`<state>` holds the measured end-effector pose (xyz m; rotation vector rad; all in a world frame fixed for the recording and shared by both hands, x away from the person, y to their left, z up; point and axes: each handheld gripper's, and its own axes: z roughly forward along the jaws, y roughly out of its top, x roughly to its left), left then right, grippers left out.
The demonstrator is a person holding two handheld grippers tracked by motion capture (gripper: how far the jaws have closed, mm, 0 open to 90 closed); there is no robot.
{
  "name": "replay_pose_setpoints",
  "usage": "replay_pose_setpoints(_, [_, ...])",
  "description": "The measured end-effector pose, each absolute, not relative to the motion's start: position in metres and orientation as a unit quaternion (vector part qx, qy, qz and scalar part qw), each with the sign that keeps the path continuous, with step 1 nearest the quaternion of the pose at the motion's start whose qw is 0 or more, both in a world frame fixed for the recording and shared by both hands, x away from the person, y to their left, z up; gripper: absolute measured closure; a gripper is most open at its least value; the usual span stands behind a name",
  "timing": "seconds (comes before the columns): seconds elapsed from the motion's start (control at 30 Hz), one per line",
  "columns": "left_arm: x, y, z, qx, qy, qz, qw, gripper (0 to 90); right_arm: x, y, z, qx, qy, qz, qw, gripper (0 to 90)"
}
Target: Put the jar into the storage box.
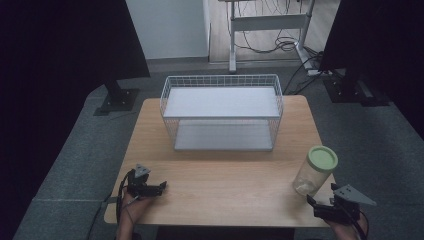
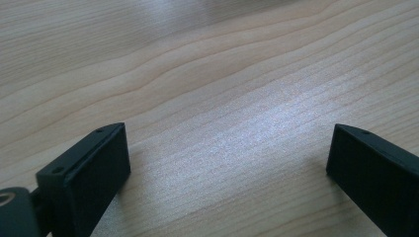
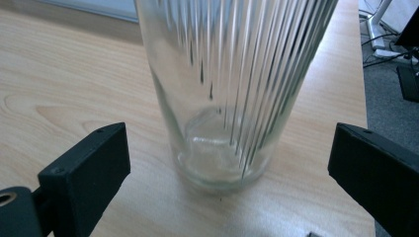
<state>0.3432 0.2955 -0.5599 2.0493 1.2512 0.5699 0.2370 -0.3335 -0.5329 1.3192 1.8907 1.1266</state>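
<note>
A ribbed clear glass jar (image 1: 314, 172) with a pale green lid (image 1: 322, 158) stands upright near the table's front right corner. My right gripper (image 1: 316, 202) sits just in front of it at the table edge, jaws wide open. In the right gripper view the jar (image 3: 228, 94) stands straight ahead, a little beyond the open gripper (image 3: 230, 168), apart from both jaws. My left gripper (image 1: 159, 188) rests low over the front left of the wooden table (image 1: 225, 175). Its jaws stand open over bare wood, with nothing between them (image 2: 227, 163).
A white wire basket (image 1: 222, 112) with a flat white floor stands at the back middle of the table. Dark monitor stands, a desk frame and loose cables lie on the floor beyond. The table edge runs close to the jar's right side.
</note>
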Motion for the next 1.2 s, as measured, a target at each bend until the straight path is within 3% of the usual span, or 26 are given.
replay_pose_setpoints(0.67, [0.343, 0.295, -0.56, 0.784, 0.478, 0.218, 0.33, 2.9, 0.262, -0.32, -0.51, 0.478, 0.691, 0.447, 0.306, 1.1])
replay_pose_setpoints(1.07, [0.343, 0.295, -0.56, 0.784, 0.478, 0.218, 0.33, 2.9, 0.277, -0.312, -0.506, 0.472, 0.676, 0.46, 0.331, 4.8])
replay_pose_setpoints(1.2, [0.343, 0.295, -0.56, 0.784, 0.478, 0.218, 0.33, 2.9, 0.282, -0.31, -0.509, 0.47, 0.668, 0.462, 0.345, 10.2])
